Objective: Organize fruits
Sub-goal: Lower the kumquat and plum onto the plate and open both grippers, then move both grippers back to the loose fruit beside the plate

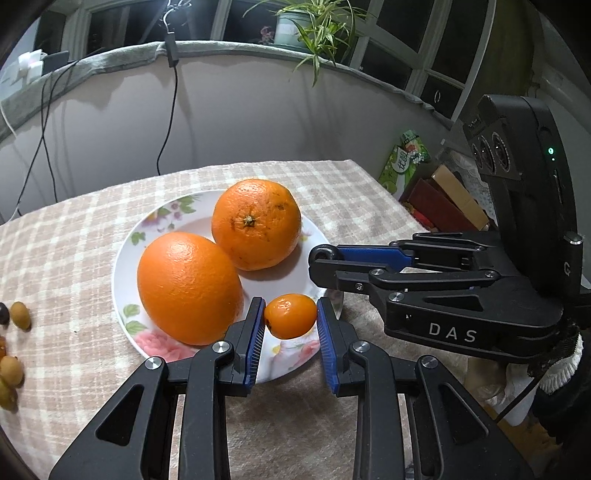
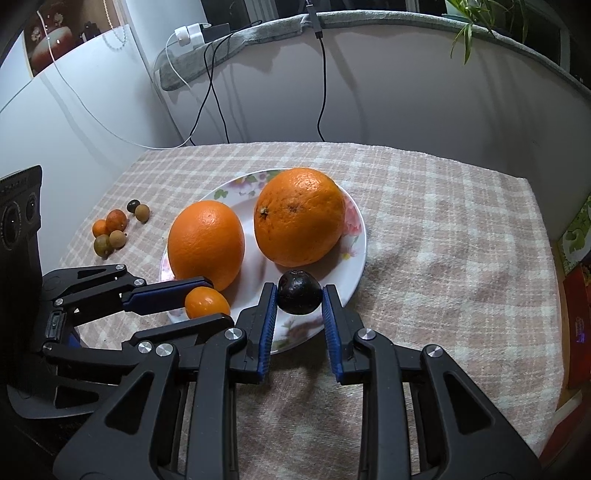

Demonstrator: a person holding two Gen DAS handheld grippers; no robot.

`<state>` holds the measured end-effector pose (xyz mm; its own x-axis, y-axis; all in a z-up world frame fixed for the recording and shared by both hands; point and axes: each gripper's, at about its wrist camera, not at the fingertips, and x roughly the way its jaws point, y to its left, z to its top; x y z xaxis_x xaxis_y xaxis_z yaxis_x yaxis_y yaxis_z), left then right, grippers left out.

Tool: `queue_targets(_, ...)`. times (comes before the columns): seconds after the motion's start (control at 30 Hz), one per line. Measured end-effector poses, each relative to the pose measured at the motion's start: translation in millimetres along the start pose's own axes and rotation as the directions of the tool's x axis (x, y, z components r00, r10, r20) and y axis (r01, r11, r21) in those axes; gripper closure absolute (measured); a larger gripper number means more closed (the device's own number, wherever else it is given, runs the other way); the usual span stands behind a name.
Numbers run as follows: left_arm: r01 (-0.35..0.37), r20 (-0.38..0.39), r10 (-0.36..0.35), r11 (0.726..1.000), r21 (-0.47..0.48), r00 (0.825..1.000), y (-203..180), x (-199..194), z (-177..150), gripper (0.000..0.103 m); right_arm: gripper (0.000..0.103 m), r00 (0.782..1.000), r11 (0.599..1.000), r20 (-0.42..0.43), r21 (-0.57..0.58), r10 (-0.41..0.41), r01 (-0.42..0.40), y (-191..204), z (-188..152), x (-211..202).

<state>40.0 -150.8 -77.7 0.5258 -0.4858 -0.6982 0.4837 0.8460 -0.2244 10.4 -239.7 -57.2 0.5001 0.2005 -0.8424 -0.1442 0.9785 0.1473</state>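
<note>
Nearest to me, my left hand-held gripper is pinching a small orange kumquat between its blue pads, holding it over the near rim of the floral plate. My right hand-held gripper is clamped the same way on a dark round fruit, also over the plate's near edge, with the kumquat and the left tool just off to its left in that view. Seen from the left wrist, the right hand-held gripper reaches in from the right, its fingertips close beside the plate's right rim. Just beyond my left fingers, slightly to the left, lies the larger smooth orange on the plate; behind it and to the right sits the second orange with its stem end facing up, the two close together, whether touching I cannot tell. Well out to the left of the left hand-held gripper, on the checked cloth covering the table, there is a loose cluster of small fruits, some orange, some greenish-brown, one dark. Farther off the table ends at a pale wall with black cables hanging down it, and a potted plant stands on the ledge above.
</note>
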Motion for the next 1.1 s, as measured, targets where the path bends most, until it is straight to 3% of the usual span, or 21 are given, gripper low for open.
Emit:
queue_targets(0.13,0.000,0.003,0.000,1.000,-0.001,1.000,1,-1,-1,0.068,0.077,1.000,1.000,-0.005,0.008,-0.001,0.001,-3,1,1)
queue_targets(0.27,-0.001,0.009,0.001,1.000,-0.004,1.000,2,-4,-2,0.065,0.060,1.000,1.000,0.007,0.012,-0.009,0.008,-3,1,-1)
queue_targets(0.4,-0.001,0.011,0.002,1.000,-0.006,1.000,4,-6,-3,0.065,0.050,1.000,1.000,0.019,0.013,-0.017,0.017,-2,2,-5)
queue_targets(0.8,-0.008,0.035,0.009,0.999,-0.035,0.999,18,-25,-10,0.065,0.048,0.999,1.000,0.042,0.004,-0.005,0.005,10,12,-10)
queue_targets(1.1,-0.058,0.067,0.064,0.994,-0.087,0.996,49,-50,-18,0.065,0.048,0.997,0.998,0.057,-0.053,0.041,-0.038,42,28,-7)
